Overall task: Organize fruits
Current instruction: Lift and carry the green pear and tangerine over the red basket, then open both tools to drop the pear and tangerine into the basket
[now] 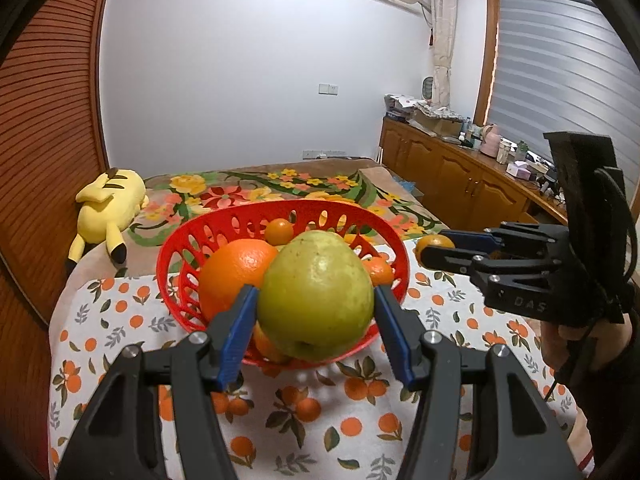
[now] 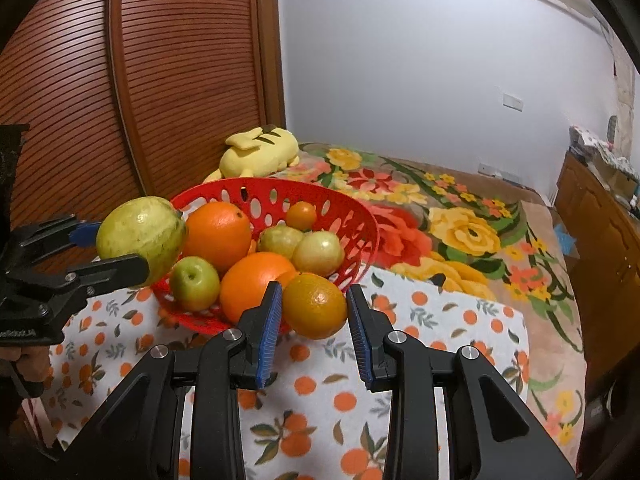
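Our left gripper [image 1: 316, 312] is closed on a large green pear [image 1: 314, 296], the blue pads [image 1: 240, 332] pressing its widest part from either side, with the fruit carried off the cloth. Straight ahead of those fingers sits the red basket [image 1: 180, 240], its near rim just beyond and below the pear, a big orange [image 1: 236, 276] lying inside to the left of our line.

Our right gripper [image 2: 314, 312] clamps a small orange [image 2: 314, 306] between its pads [image 2: 270, 328], also lifted; the basket rim lies directly in front of it and slightly left, already holding oranges, a green apple [image 2: 195, 283] and two pale round fruits [image 2: 304, 250].

To finish this step well, we judge the pear should go in first or well apart from the other hand, since both tools crowd the same near rim. We carry each fruit over the rim, lower it until it rests on the pile or basket floor, then ease the fingers apart. Dropping from height risks the pear rolling off the heap; the gap at the basket's far side, ahead of the right gripper, looks the safer spot.

The patterned tablecloth [image 2: 460, 320] under the basket could slide if we nudge the rim.
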The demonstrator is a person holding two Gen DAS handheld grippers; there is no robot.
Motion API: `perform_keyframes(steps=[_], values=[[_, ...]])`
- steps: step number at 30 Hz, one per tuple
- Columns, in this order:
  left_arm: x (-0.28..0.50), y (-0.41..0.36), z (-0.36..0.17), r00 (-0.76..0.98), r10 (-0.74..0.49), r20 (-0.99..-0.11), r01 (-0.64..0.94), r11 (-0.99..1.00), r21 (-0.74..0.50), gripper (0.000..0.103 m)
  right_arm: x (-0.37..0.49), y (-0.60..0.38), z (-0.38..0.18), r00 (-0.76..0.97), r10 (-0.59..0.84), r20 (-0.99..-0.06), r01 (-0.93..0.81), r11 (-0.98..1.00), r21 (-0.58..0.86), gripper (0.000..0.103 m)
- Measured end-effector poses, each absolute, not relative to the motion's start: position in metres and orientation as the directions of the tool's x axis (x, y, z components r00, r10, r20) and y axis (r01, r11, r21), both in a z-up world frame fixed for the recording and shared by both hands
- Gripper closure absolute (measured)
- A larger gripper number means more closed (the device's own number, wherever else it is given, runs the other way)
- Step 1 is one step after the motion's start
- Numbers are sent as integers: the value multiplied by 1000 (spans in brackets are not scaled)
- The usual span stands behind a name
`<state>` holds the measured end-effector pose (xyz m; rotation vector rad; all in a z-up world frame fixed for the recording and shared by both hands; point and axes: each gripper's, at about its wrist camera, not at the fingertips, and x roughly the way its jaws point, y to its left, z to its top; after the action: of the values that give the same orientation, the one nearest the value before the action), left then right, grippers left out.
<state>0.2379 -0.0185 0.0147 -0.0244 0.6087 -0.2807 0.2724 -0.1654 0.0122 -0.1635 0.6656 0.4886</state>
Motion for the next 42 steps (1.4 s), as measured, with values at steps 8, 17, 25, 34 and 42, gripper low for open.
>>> perform_keyframes(steps=[8,17,25,34,42], values=[[255,-16,14,784,-269,-559,251,962,-110,46,300,-158,3,665,371,-648,-484,875,5,71],[280,-17,11,779,-268,-567,252,962,-108,46,322,-151,-6,638,398,-659,-494,868,46,56],[309,-25,7,764,-269,-586,260,960,-102,45,317,-161,-5,643,404,-650,-486,872,61,55],[333,-36,4,753,-259,-605,262,961,-86,45,301,-167,0,660,409,-630,-487,872,55,55],[353,-47,-4,724,-232,-649,253,965,-63,45,288,-168,4,667,409,-622,-490,870,46,55]])
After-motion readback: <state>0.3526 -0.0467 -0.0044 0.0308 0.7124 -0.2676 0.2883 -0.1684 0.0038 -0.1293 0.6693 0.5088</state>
